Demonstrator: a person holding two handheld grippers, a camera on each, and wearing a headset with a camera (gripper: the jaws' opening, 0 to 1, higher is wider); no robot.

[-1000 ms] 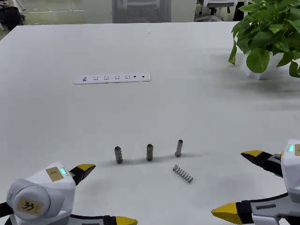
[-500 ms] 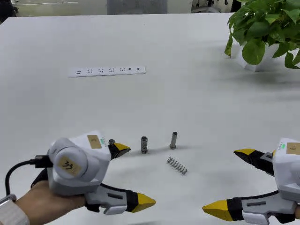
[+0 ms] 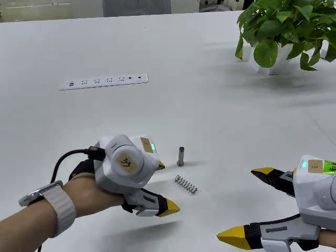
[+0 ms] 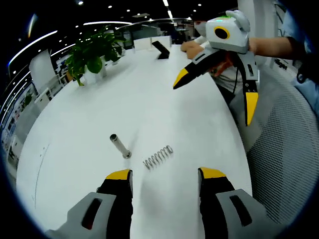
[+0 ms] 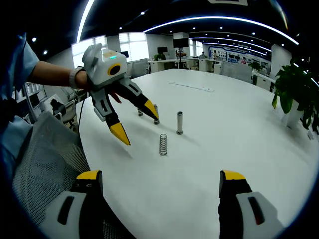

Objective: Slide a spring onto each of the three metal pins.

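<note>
On the worktop, the loose spring lies just in front of the upright pin, not touching it. The left hand-held gripper is just left of the spring, the right hand-held gripper well off to its right. The power strip is far behind on the left, the potted plant at back right.

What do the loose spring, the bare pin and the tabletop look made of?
Loose spring: thin coiled wire, grey with dull shine, likely steel. Bare pin: solid grey metal, satin finish, wider foot; steel or aluminium, unclear which. Tabletop: smooth matte white, no grain; perhaps laminate or painted board.
</note>
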